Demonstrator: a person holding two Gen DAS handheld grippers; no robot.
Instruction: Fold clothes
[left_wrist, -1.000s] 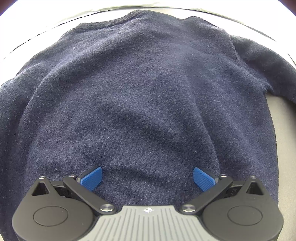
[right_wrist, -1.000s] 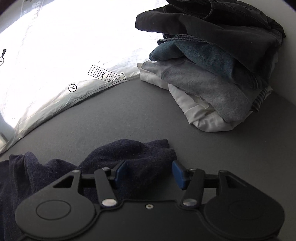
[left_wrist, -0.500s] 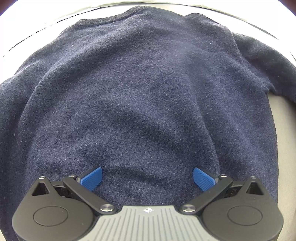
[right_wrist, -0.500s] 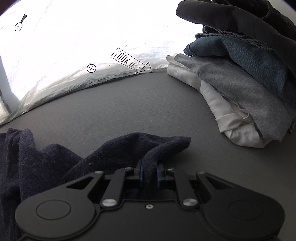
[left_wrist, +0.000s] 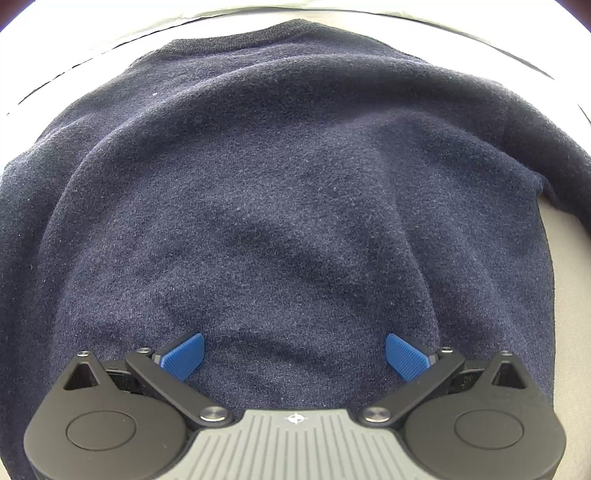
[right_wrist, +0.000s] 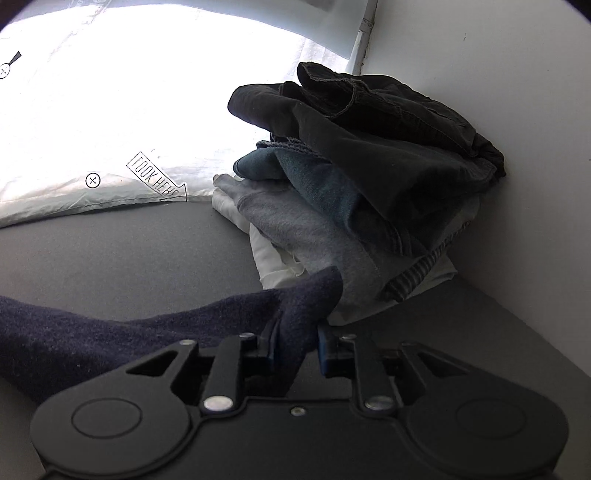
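The left tongs (left_wrist: 293, 350) hang above the navy sweater (left_wrist: 288, 192) with their blue pads (left_wrist: 184, 356) spread wide and nothing between them; they press on no cloth. The sweater lies spread on the grey bench (left_wrist: 565, 295), its neckband at the far edge of the left view and one sleeve going off to the right. In the right view, the right tongs (right_wrist: 295, 343) have the end of that sleeve (right_wrist: 291, 310) between the pads, lifted off the bench, and the jaws are opening; a gap shows beside the right pad, so the grip looks loose. Further right, a pile of folded clothes (right_wrist: 351, 192) rests against the white wall (right_wrist: 498, 92), and the sleeve tip is very near to it. The risk seems to be this: if the jaws open more, the sleeve can slip out and drop in a heap, or it can drag on the pile and disturb it.
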